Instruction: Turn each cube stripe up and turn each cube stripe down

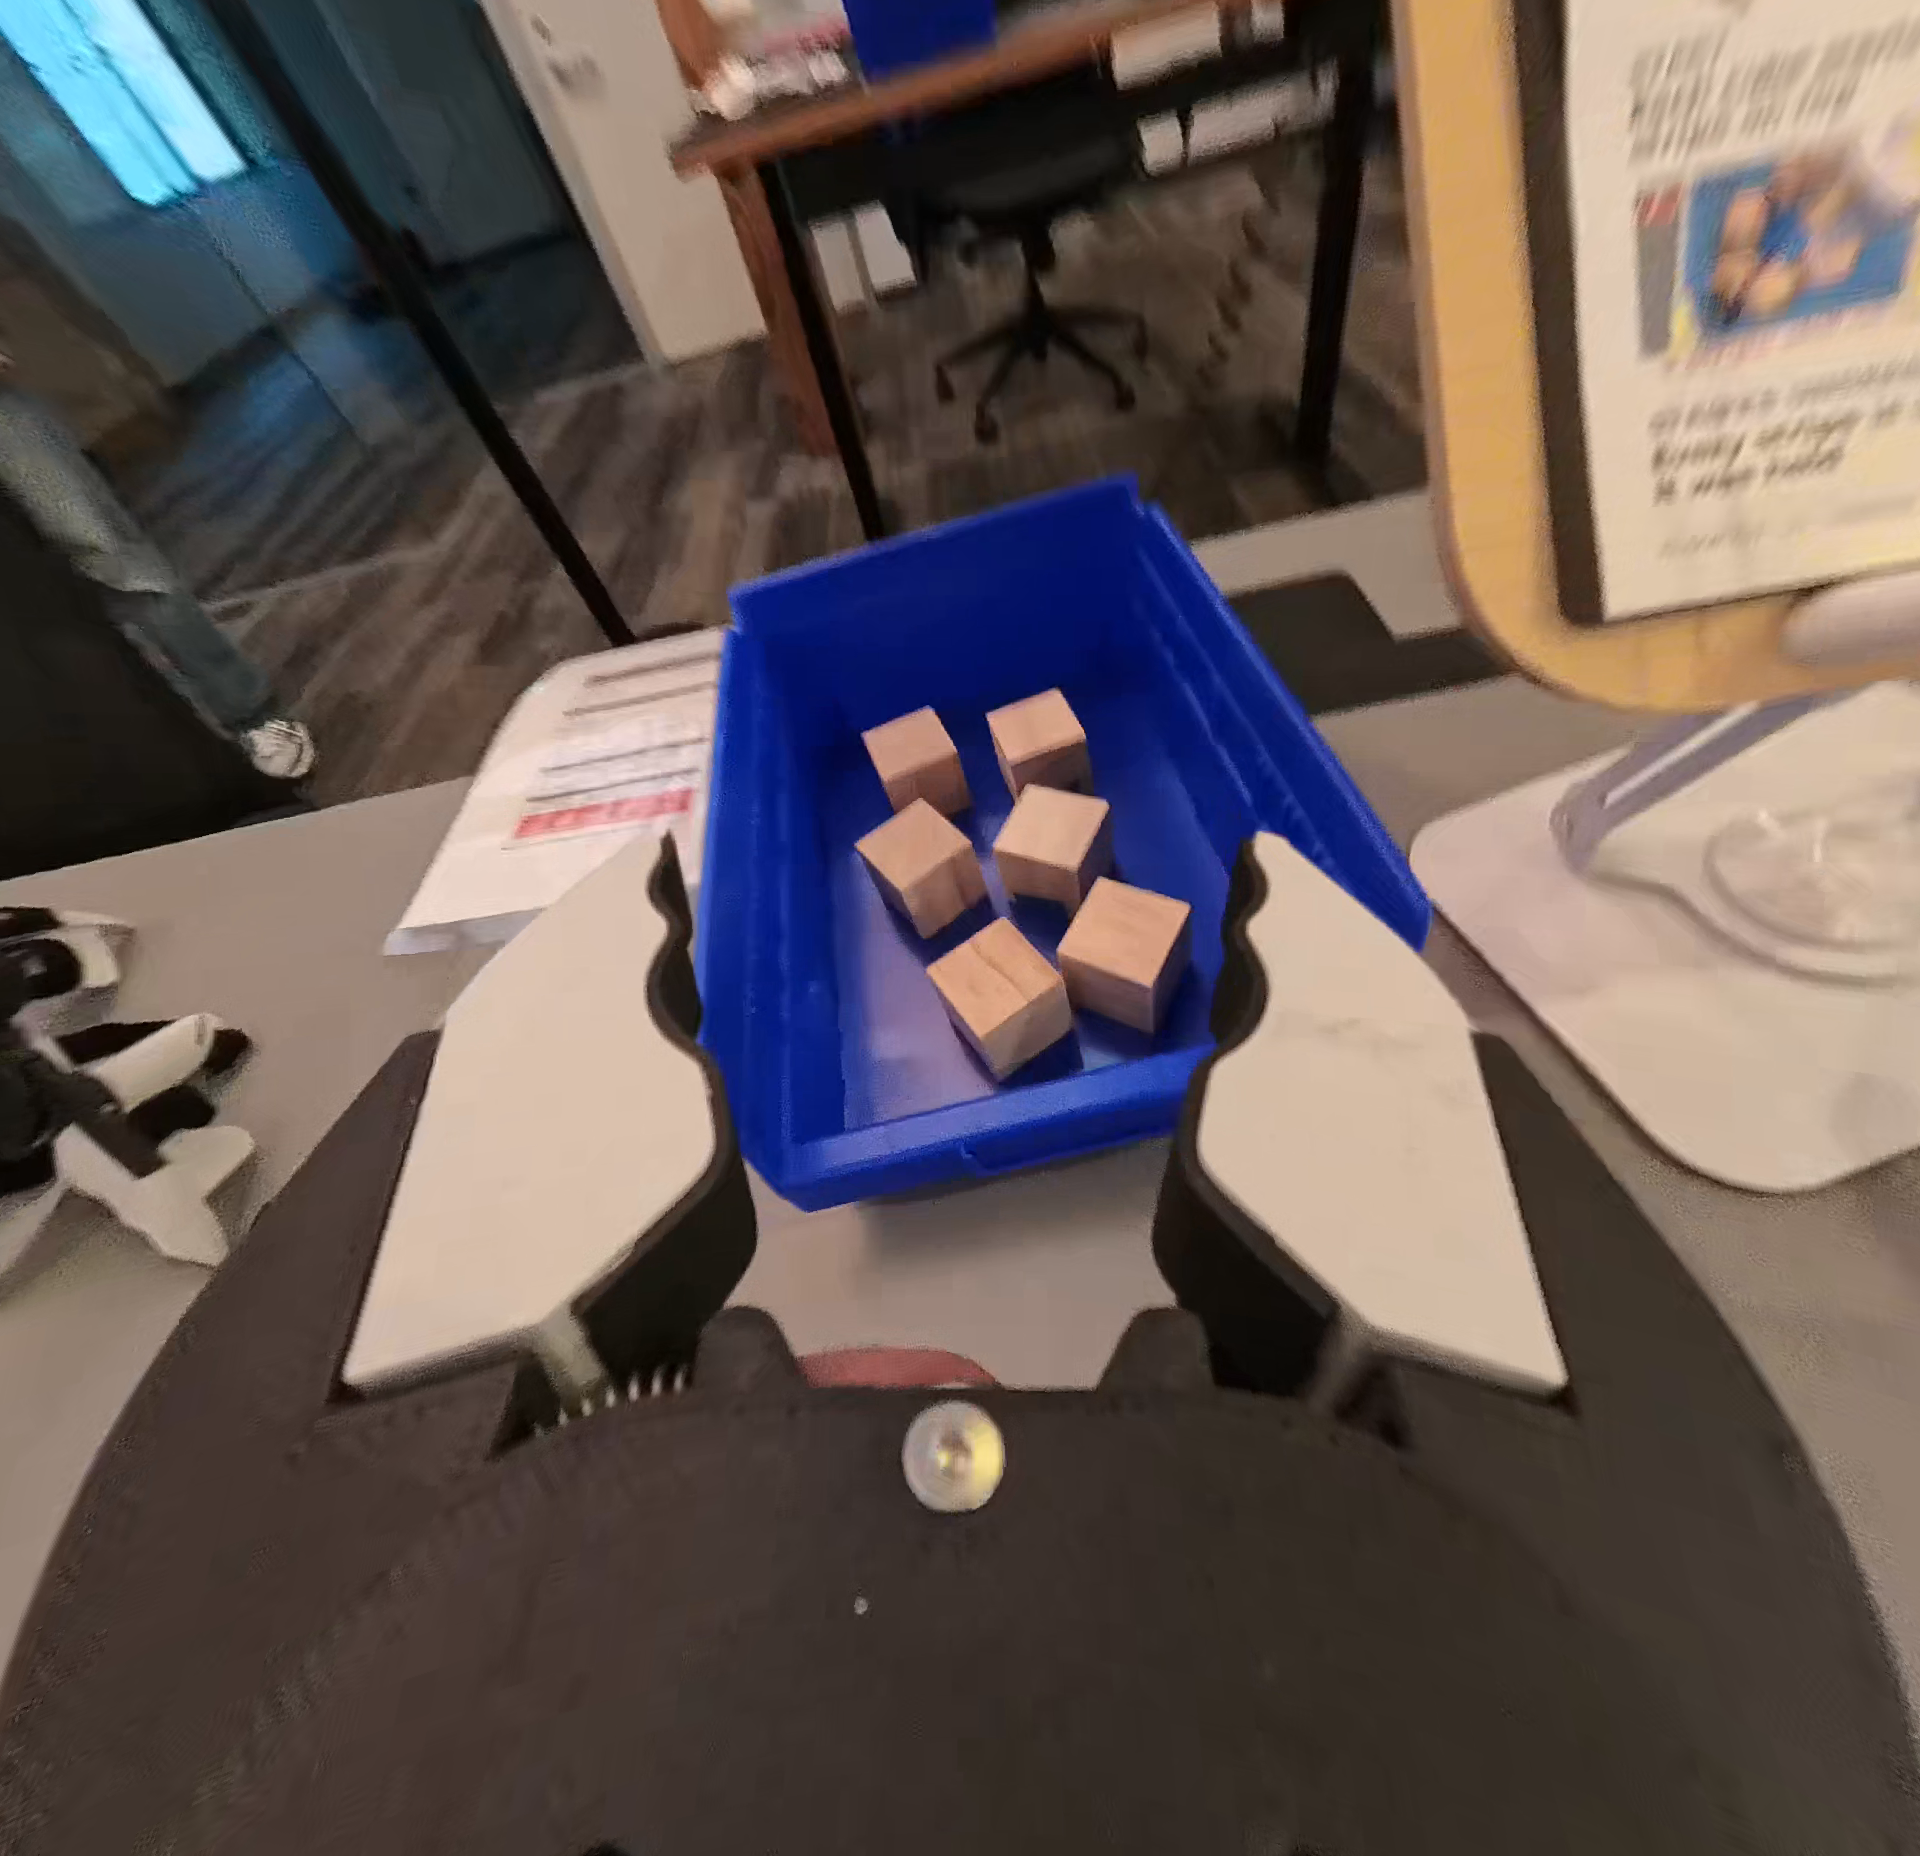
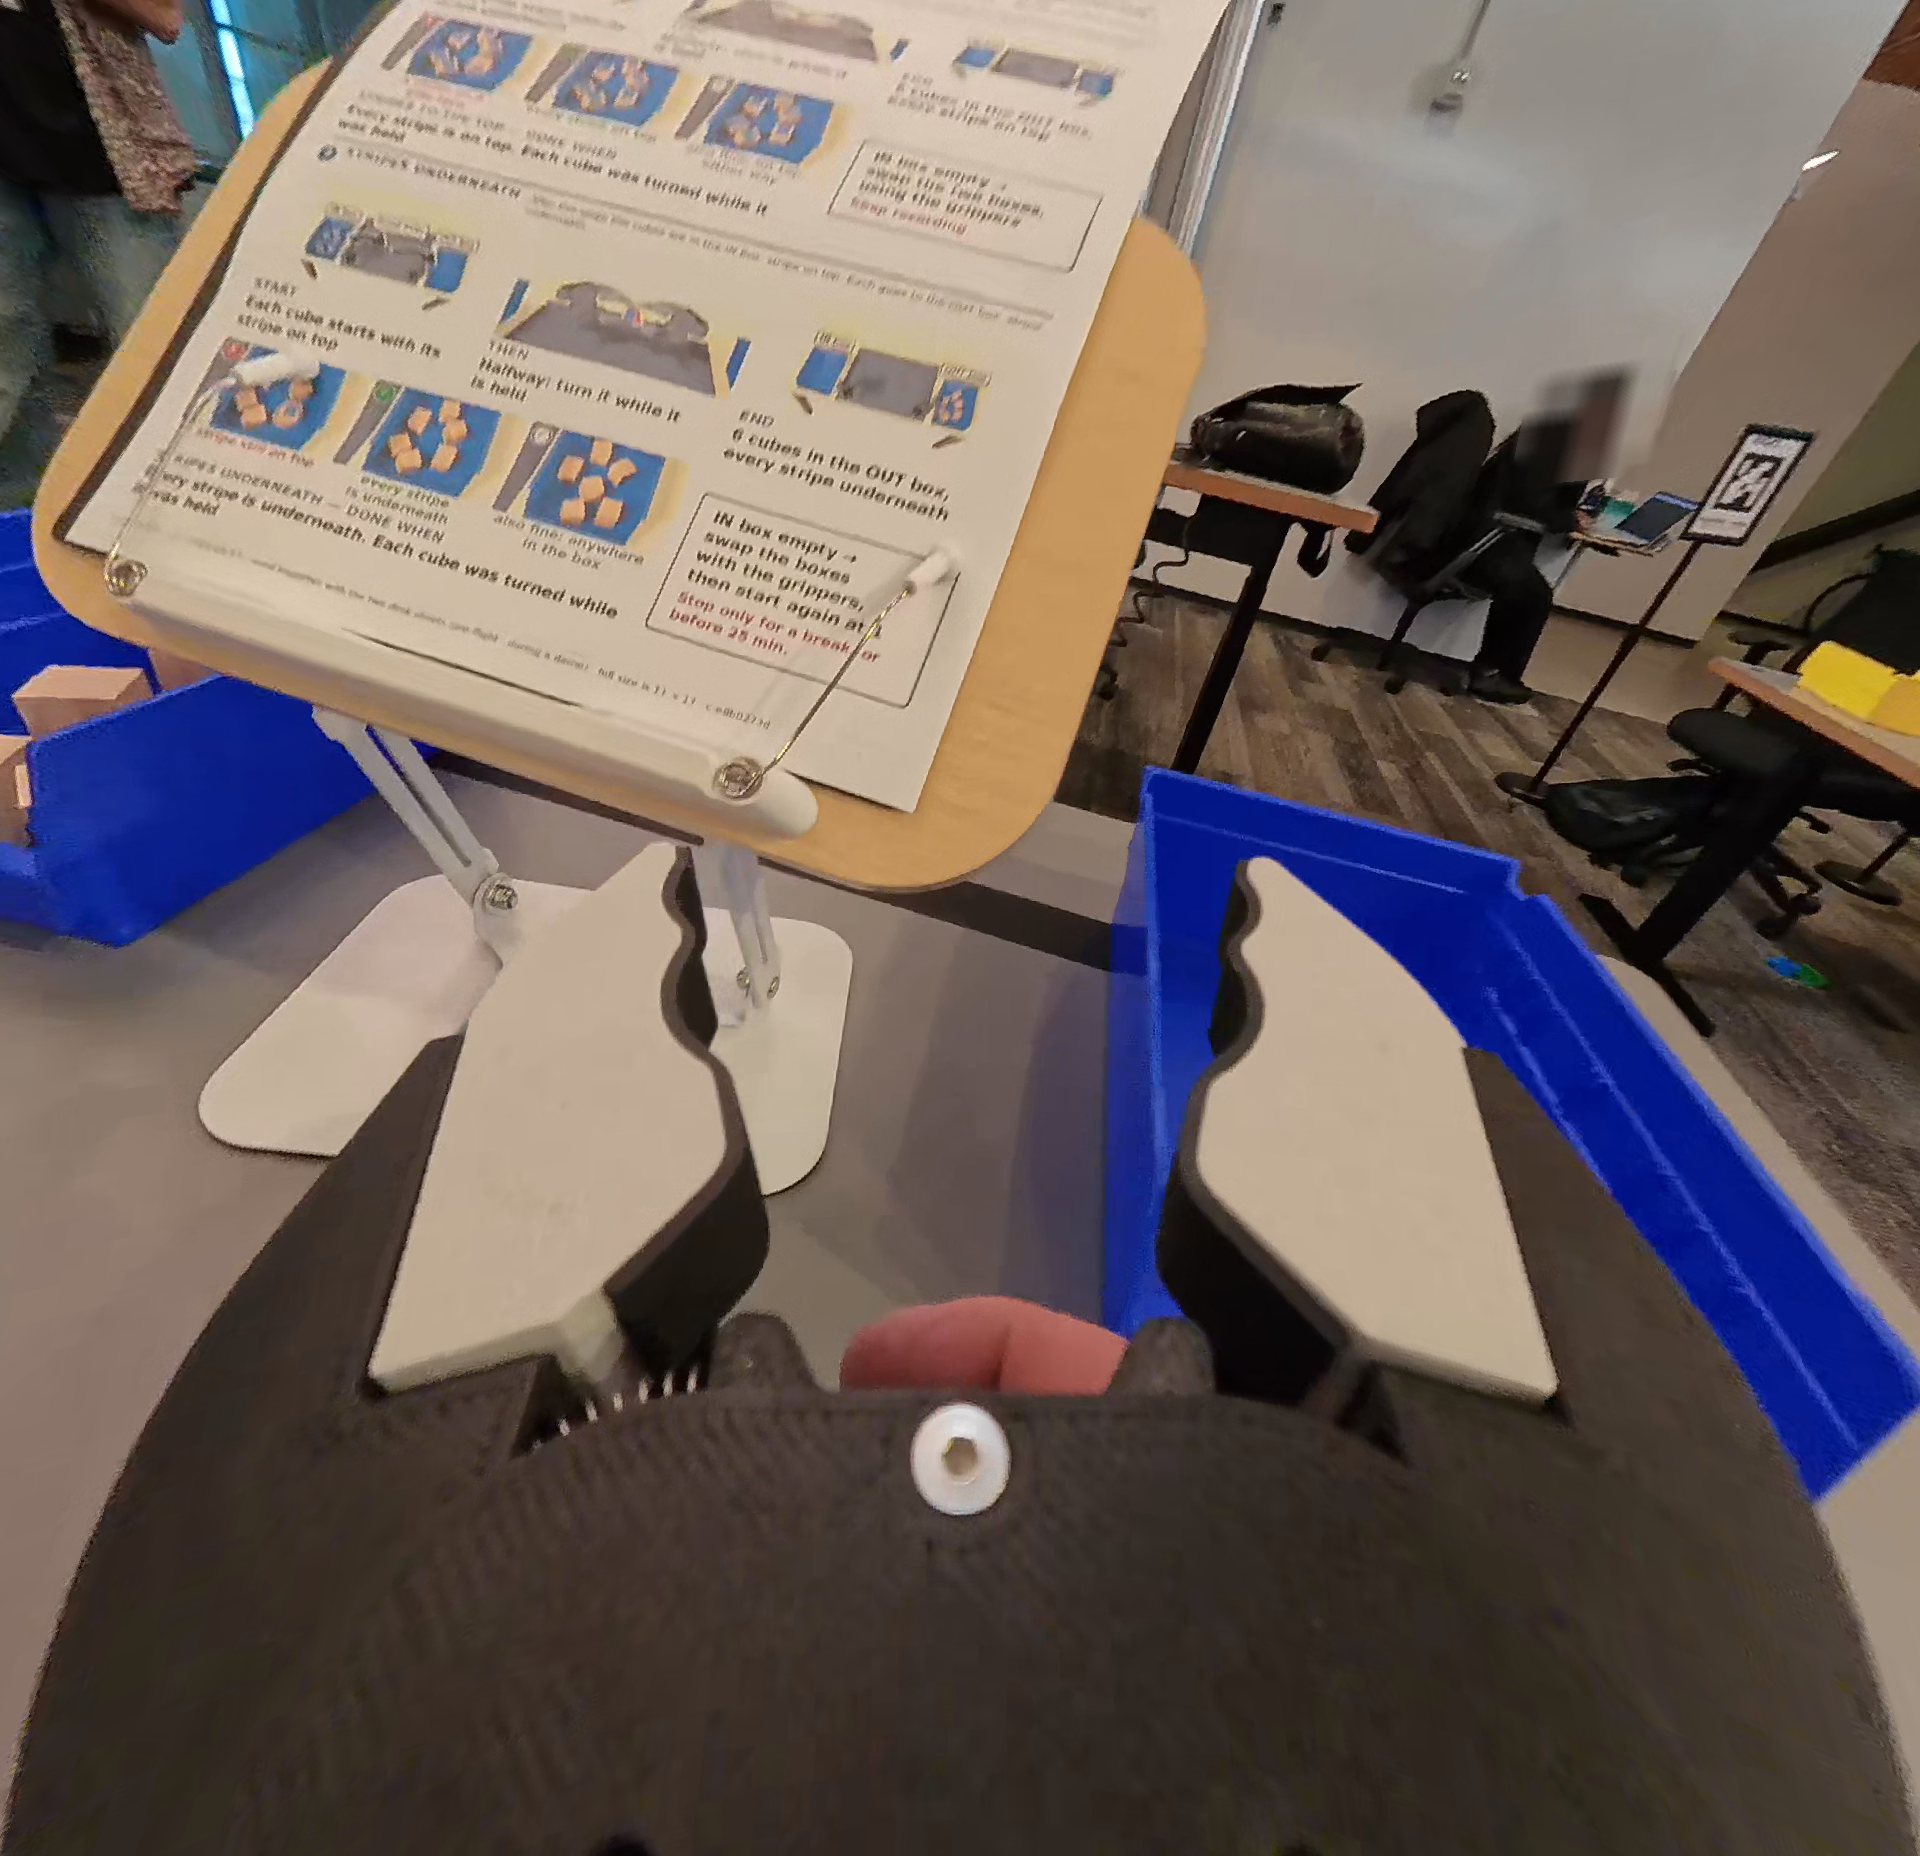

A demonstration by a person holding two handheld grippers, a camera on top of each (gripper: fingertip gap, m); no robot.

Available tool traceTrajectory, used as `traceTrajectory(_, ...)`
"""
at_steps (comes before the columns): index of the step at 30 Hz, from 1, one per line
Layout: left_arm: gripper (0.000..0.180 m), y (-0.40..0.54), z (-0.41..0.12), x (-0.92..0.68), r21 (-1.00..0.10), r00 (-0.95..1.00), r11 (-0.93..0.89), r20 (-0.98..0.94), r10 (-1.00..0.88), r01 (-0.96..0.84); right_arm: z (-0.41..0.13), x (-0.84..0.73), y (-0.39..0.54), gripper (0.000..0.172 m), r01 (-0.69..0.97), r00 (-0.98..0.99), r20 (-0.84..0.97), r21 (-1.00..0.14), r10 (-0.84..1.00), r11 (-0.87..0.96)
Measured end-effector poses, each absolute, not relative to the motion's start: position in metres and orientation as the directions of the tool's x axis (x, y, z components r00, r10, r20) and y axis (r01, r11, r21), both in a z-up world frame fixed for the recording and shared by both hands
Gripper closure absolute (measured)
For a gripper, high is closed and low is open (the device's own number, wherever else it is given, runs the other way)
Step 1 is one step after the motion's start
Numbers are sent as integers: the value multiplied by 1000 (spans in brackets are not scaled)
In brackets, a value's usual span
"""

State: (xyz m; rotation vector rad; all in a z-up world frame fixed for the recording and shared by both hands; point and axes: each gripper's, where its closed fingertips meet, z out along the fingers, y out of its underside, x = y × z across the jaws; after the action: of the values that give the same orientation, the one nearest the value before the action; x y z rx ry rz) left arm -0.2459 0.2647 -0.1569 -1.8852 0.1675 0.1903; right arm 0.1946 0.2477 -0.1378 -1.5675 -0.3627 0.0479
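Cubes, six of them in plain light wood, lie loose on the floor of a blue bin on the grey table, and no stripe can be made out on any top face through the blur. The left gripper hangs above the bin's near end with its jaws spread wide and nothing between them; its two pale fingers frame the bin from above without touching it or the cubes.

The right gripper is just as wide apart and bare. One of its fingers shows in front of a second blue bin, whose inside is hidden from this angle, while the other finger shows in front of the white base of a document stand. A fingertip of the person's hand peeks out behind the jaw hinge.

That stand holds a tan board tilted up between the two bins, with a printed instruction sheet clipped to it. Left of the first bin lies a flat paper sheet, and further left some black-and-white gloves. Beyond the table are wooden desks, office chairs, a wood-look floor, and a person seated at a far desk.
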Motion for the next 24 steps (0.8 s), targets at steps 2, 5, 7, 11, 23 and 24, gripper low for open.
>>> traceTrajectory(2, 100, 281, -175, -239, -884, 959, -373, -248, -138, -282, -150, 189, 254, 77, 211, 938, 202, -978, 283, 0)
traceTrajectory(5, 108, 299, -200, -227, -777, 845, -390, -325, -424, -494, -167, 176, 260, 79, 239, 911, 224, -971, 346, 0)
traceTrajectory(7, 104, 306, -228, -243, -595, 712, -422, -417, -566, -684, -178, 170, 264, 79, 253, 895, 232, -968, 381, -3)
traceTrajectory(11, 106, 318, -258, -267, -432, 581, -416, -386, -717, -800, -195, 158, 268, 80, 253, 870, 227, -967, 438, -2)
traceTrajectory(23, 121, 331, -318, -267, -127, 453, -435, -229, -862, -891, -213, 136, 274, 84, 272, 828, 240, -962, 506, 12)
traceTrajectory(24, 125, 329, -321, -269, -99, 454, -443, -207, -867, -891, -213, 135, 274, 84, 273, 826, 243, -962, 508, 16)
